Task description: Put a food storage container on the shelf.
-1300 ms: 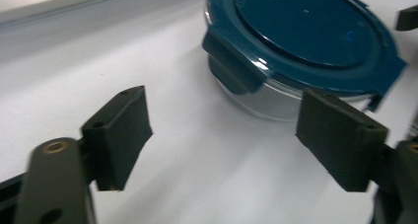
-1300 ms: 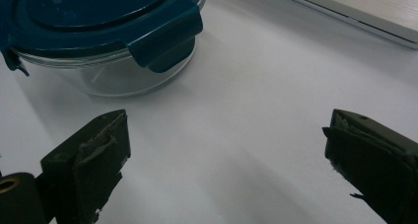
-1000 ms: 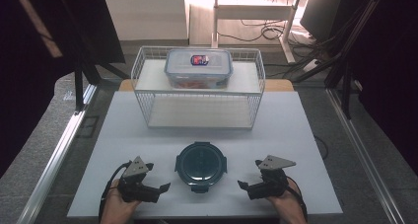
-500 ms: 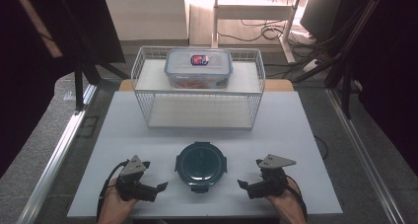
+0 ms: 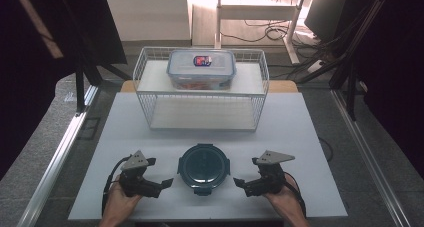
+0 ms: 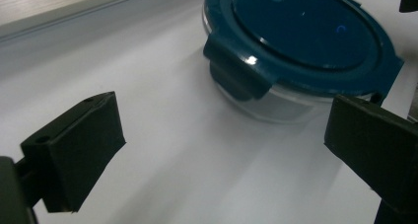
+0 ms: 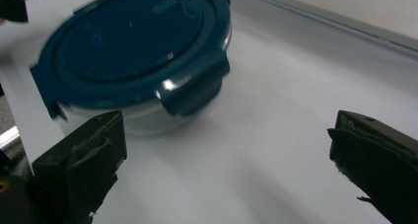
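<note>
Round container (image 5: 203,168): lid (image 6: 305,34) dark teal plastic, smooth, slightly glossy, caught small highlights on latch; body (image 6: 276,103) clear, glass or plastic, could not tell which. Left gripper (image 5: 159,185) and right gripper (image 5: 243,186): jaws black, matt; pads on right gripper looked rough and worn at edges. White board (image 5: 310,137) matt and smooth. Basket (image 5: 145,72) thin white-coated wire. Rectangular box (image 5: 201,69) inside it clear plastic, greyish lid. Wooden edge (image 5: 282,86) behind board pale, matt.

Left gripper (image 5: 161,185) low in the left hand (image 5: 119,204), jaws spread wide, right gripper (image 5: 242,186) mirrored in the right hand (image 5: 286,203), jaws likewise apart, both pointing inward
</note>
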Motion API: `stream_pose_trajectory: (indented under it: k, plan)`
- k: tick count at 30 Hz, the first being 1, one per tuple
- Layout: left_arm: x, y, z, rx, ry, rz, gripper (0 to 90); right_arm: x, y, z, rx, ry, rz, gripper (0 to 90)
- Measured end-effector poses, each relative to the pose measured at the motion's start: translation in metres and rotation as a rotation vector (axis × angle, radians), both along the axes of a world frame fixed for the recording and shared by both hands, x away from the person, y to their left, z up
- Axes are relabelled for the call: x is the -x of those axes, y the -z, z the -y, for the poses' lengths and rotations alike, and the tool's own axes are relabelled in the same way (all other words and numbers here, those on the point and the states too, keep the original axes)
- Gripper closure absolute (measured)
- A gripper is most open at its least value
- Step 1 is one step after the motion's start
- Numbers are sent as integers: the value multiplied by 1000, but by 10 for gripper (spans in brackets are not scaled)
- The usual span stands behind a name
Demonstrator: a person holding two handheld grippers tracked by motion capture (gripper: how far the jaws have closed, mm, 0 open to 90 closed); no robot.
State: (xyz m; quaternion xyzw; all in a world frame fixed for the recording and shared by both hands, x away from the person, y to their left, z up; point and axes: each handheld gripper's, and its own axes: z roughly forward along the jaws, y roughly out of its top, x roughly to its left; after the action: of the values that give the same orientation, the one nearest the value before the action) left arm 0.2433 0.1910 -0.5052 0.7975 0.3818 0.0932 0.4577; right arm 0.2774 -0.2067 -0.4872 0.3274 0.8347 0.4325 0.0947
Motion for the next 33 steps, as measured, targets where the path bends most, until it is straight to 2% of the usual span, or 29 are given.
stream_pose_trajectory:
  k: [3,8,10,13,16,19,21,23,24,25,26,28,29,31,32,33]
  plan:
    - [-5,-5,5,6,18,-7,18,-3,-5,-7,-6,10,-13,5]
    - [-15,-10,13,13,49,-41,7,-11,-6,-19,5,-8,-82,0]
    - [-21,-10,17,22,80,-56,0,-14,-7,-24,5,-14,-84,0]
    - [-28,-13,24,10,103,-66,4,-20,-8,-30,3,-30,-114,0]
    - [-37,-15,31,18,128,-81,8,-27,-8,-40,4,-55,-168,11]
    - [-45,-13,38,15,145,-110,22,-33,-5,-49,5,-71,-193,25]
    - [-49,-6,41,18,157,-146,31,-36,-2,-53,13,-76,-211,31]
    - [-51,1,40,34,165,-182,39,-38,2,-54,16,-77,-232,35]
    - [-51,5,38,43,173,-207,49,-39,4,-53,0,-81,-257,42]
    - [-51,8,36,63,173,-230,57,-40,6,-52,-8,-83,-276,43]
    - [-52,11,33,104,186,-257,73,-40,7,-51,-16,-83,-293,47]
    - [-50,13,31,157,201,-300,144,-40,11,-49,-35,-92,-338,70]
    - [-49,13,31,159,196,-304,170,-40,14,-48,-67,-102,-383,95]
    - [-48,13,30,161,186,-315,183,-40,16,-47,-98,-113,-421,156]
    - [-48,13,28,165,182,-321,198,-40,16,-47,-105,-116,-432,159]
    - [-47,13,27,172,179,-321,229,-38,15,-47,-100,-111,-424,184]
